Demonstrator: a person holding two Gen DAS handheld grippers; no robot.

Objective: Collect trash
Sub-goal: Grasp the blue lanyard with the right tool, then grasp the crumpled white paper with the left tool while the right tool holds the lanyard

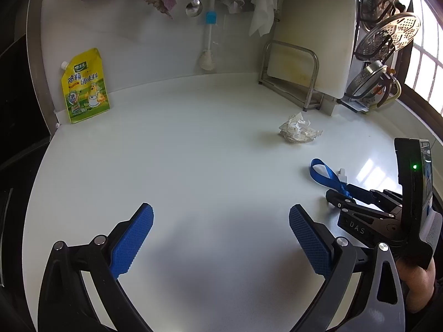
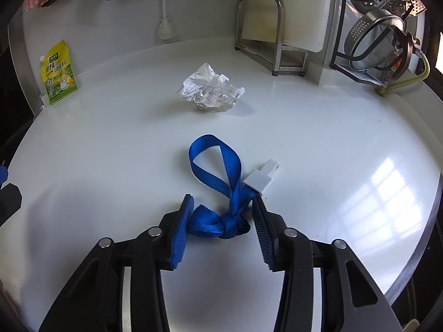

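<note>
Room: we work at a white kitchen surface (image 2: 318, 127) with a pale back wall, hanging cloths and a brush above it, a metal rack (image 2: 265, 36) and steel strainers at the far right, and a yellow seasoning pouch (image 2: 58, 73) standing at the far left.
Trash: we see a blue strap (image 2: 218, 177) with a knot and a white plastic clip (image 2: 261, 178) lying near us, and a crumpled paper ball (image 2: 210, 88) farther back, well apart from the strap.
Right claw: the right claw (image 2: 223, 221) straddles the strap's knot. The left pad touches the bunched webbing, while the right pad sits just beside the strap under the clip. We cannot tell whether it presses yet, so we judge the grip as not fully made.
Left claw: the left claw (image 1: 221, 238) hangs wide open over bare surface at the near left, holding nothing.
Step in hand: we judge this to be the grasp on the strap.
How to do it well: we squeeze on the knot itself, the thickest part, so that the flat webbing cannot slide out. We keep the pad tips low against the surface and watch that the loop and clip come up together.
Risk: the loose loop may snag or swing, and the clip may drag.
Left to do: the paper ball is untouched, and no bin is in view.
</note>
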